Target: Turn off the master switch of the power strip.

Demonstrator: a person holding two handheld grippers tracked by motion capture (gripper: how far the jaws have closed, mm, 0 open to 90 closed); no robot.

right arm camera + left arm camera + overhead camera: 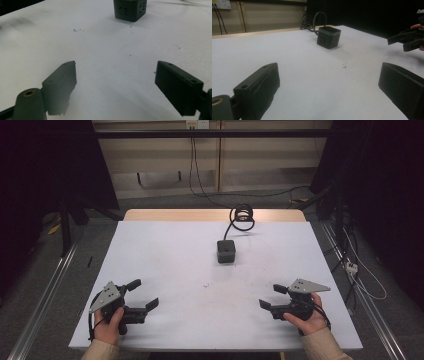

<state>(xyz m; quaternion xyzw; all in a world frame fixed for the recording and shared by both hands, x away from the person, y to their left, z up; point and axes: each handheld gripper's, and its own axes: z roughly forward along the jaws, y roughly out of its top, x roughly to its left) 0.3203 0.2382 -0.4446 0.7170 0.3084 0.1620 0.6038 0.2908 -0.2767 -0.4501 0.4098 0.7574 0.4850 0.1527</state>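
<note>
Socket cube untouched; both grippers' jaws wide, empty

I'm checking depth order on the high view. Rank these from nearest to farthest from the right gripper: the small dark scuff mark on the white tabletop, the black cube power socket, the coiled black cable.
1. Small dark scuff mark, on the white tabletop toward the middle.
2. Black cube power socket, farther up, centre.
3. Coiled black cable, at the far edge.

The right gripper sits near-right.
</note>
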